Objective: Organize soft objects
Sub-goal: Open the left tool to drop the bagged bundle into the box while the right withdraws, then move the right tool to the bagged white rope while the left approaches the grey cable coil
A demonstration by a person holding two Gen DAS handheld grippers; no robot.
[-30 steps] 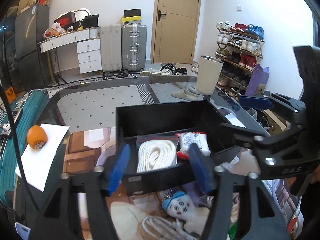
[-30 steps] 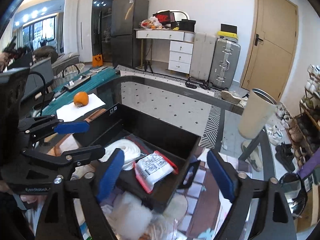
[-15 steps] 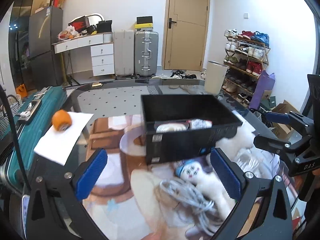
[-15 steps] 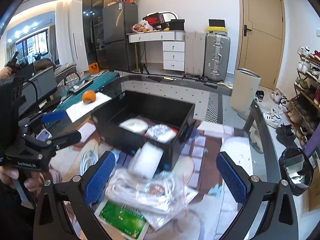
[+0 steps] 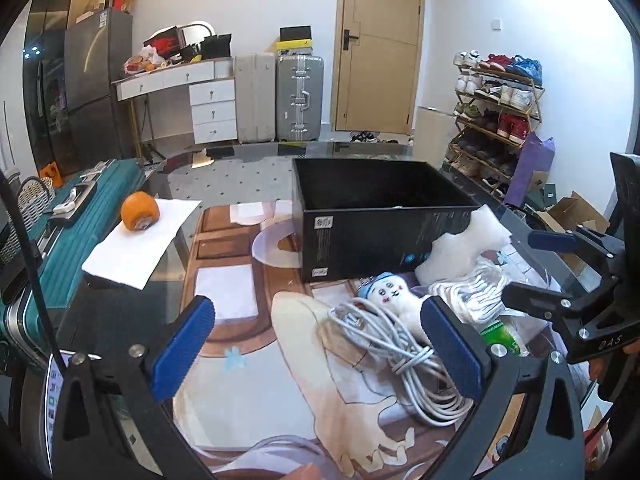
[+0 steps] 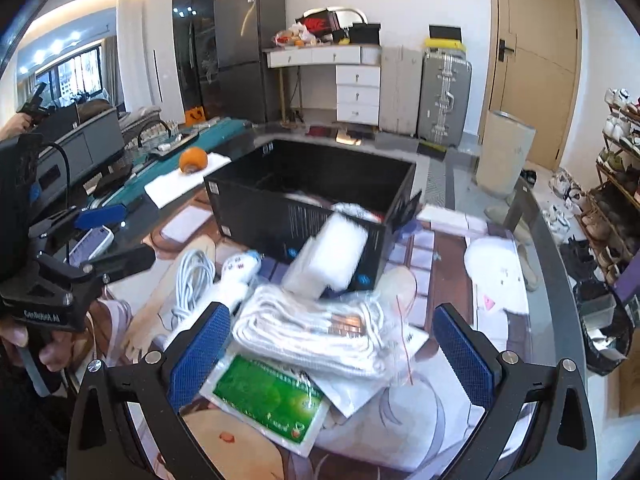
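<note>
**Between picks: both hands empty above the pile**

While both tools hang wide open with nothing between their pads, the step in hand looks like choosing the next soft thing to move. The left hand-held gripper (image 5: 320,350) hovers over a coil of white cable (image 5: 404,364) and a small white doll (image 5: 390,294) with a blue cap, both lying on the worktop (image 5: 236,344) just in front of the black box (image 5: 376,232). The right hand-held gripper (image 6: 340,354) hovers above a bagged bundle of white rope (image 6: 316,332) that rests partly on a green packet (image 6: 268,394); a white foam block (image 6: 332,252) leans against the box's near wall. Something white and red shows inside the box, though too little to name.

Next, I judge, one tool must drop onto a single item and close on it alone. The cable crosses the doll, so a pinch there could drag both. The rope's slippery bag may slide, so a deep, centred bite seems wise before lifting toward the box.
</note>
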